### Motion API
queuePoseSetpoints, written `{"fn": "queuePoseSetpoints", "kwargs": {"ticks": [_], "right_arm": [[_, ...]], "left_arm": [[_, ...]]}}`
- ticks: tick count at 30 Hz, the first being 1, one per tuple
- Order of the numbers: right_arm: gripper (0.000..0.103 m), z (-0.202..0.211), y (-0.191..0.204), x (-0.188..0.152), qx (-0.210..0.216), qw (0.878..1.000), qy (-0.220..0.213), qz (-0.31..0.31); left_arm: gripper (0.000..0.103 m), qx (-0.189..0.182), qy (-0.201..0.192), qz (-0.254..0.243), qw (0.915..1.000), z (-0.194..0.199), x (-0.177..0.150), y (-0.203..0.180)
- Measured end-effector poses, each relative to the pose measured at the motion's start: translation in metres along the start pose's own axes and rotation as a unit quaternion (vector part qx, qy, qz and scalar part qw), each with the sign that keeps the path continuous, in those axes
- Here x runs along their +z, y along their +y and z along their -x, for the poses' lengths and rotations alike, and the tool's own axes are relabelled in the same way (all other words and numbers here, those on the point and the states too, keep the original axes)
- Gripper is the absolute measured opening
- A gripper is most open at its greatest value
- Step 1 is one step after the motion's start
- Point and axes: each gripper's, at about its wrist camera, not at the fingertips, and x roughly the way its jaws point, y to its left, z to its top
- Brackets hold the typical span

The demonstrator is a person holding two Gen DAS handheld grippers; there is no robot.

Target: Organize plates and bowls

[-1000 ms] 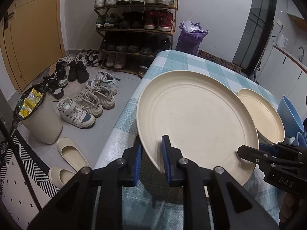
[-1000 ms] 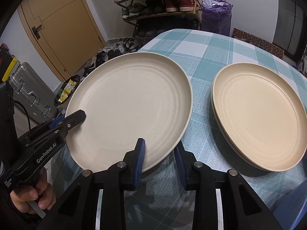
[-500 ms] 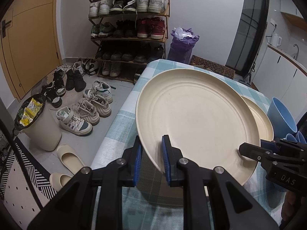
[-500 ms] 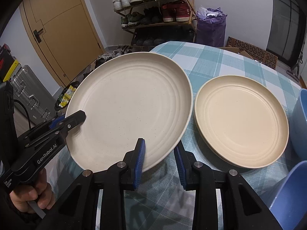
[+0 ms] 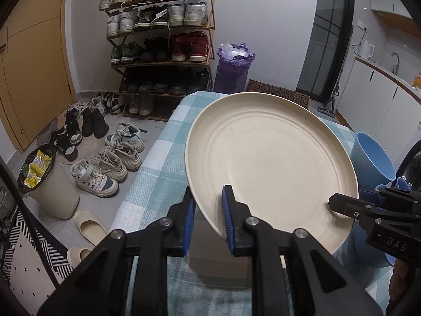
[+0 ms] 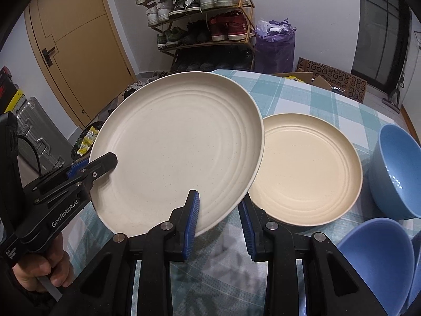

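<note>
A large off-white plate (image 6: 179,142) hangs tilted above the teal-check table (image 6: 302,92), held from two sides. My left gripper (image 5: 208,197) is shut on its near-left rim, one blue pad above and one below; it also shows in the right wrist view as the left gripper (image 6: 105,163). My right gripper (image 6: 219,202) is shut on the plate's opposite rim, and appears in the left wrist view as the right gripper (image 5: 334,205). A cream plate stack (image 6: 307,171) rests on the table, its left edge covered by the held plate. Blue bowls (image 6: 397,168) (image 6: 376,247) stand to its right.
A shoe rack (image 5: 160,52), loose shoes (image 5: 105,163) and a lined bin (image 5: 50,184) are on the floor left of the table. A purple bag (image 5: 231,71) stands beyond the far table edge. A blue bowl (image 5: 373,160) sits behind the held plate. A hand (image 6: 50,271) holds the left gripper.
Both grippers have risen with the large plate between them, lifting it higher off the table. The cream stack and blue bowls now look farther below, and the held plate overlaps the stack's edge.
</note>
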Motion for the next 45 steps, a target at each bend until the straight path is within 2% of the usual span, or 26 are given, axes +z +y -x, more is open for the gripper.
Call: {"fn": "queuePoseSetpoints", "kwargs": {"ticks": [22,45], "right_arm": [[0.031,0.034,-0.047,0.003,-0.027,0.999,-0.011,-0.030],[0.031,0.040,-0.089,0.011,-0.046,0.998,0.013,-0.050]], "left_arm": [[0.019,-0.022,-0.005,-0.038,0.9990,0.000,0.022,-0.056],[0.019,-0.036,0.004,-0.066,0.9972,-0.015,0.038,-0.097]]}}
